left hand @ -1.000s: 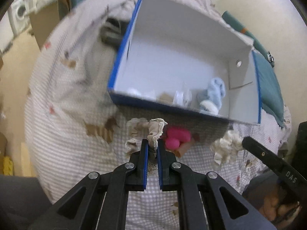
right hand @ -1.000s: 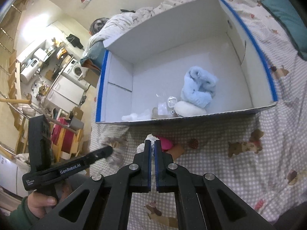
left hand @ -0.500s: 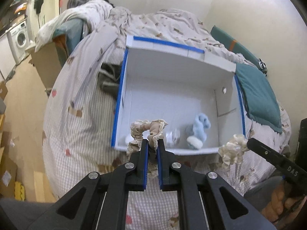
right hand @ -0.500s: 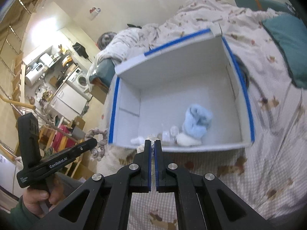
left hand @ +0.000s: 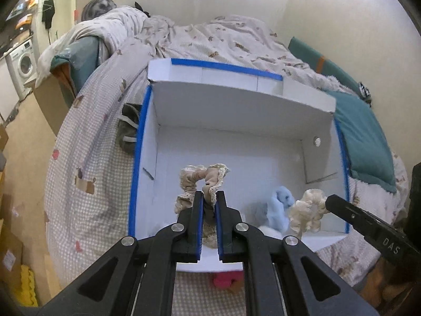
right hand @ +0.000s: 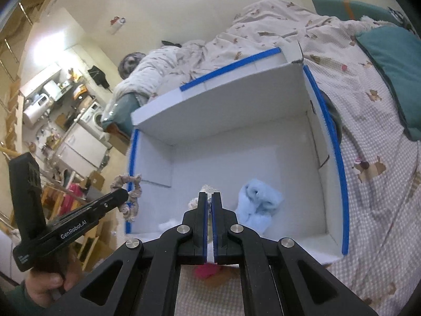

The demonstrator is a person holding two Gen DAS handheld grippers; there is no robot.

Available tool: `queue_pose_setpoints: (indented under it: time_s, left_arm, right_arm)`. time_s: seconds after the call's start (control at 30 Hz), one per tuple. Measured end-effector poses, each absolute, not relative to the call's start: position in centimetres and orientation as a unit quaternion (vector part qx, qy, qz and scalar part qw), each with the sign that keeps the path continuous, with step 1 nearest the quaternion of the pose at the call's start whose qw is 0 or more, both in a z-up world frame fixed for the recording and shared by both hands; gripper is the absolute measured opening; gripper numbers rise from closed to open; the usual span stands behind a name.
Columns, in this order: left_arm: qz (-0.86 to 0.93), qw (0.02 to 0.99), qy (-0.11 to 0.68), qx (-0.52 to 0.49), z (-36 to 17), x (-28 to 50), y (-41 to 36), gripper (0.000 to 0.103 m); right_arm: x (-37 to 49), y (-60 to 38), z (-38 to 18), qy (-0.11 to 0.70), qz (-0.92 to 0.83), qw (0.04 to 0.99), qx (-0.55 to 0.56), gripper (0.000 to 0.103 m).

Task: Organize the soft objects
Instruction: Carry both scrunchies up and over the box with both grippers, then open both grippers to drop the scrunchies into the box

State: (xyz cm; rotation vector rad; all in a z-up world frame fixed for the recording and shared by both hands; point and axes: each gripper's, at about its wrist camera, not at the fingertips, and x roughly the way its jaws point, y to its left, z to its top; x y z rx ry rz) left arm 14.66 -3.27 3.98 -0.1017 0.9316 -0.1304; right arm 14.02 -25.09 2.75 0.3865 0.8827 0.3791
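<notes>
Scrunchies sit pinched in both tongs above a white box (left hand: 236, 110). The left gripper (left hand: 209, 197) is clenched on a beige scrunchie (left hand: 202, 181) with a lace edge, whose loop stands up past the fingertips over the box's near left part. The right gripper (right hand: 209, 197) is clenched on a cream scrunchie (left hand: 306, 213); its own camera shows only a scrap of it past the tips, while the left view shows it hanging from the jaw tip over the box's near right corner. In the right view the left gripper (right hand: 123, 194) carries its scrunchie (right hand: 130, 197) at the box's left wall, with a hand (right hand: 43, 287) on the handle.

Inside the box a light blue plush (right hand: 259, 205) lies near the front wall. A pink thing (left hand: 226, 280) lies on the checked bedspread (left hand: 92, 184) just outside that wall. The box has blue-taped rims. A teal pillow (left hand: 365, 142) lies to its right.
</notes>
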Motion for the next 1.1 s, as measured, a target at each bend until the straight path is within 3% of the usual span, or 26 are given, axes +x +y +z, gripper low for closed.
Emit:
queue_pose_setpoints:
  time_s: [0.47, 1.1]
  left_arm:
    - [-0.065, 0.877, 0.476, -0.018, -2.1, 15.6, -5.4, 0.008]
    - [-0.067, 0.884, 0.462, 0.015, -1.9, 14.7, -6.1, 0.009]
  right_arm:
    - [15.0, -24.9, -1.3, 0.436, 0.165, 0.867, 0.174, 0.005]
    - [15.5, -23.3, -1.4, 0.44, 0.16, 0.872, 0.145, 0.006]
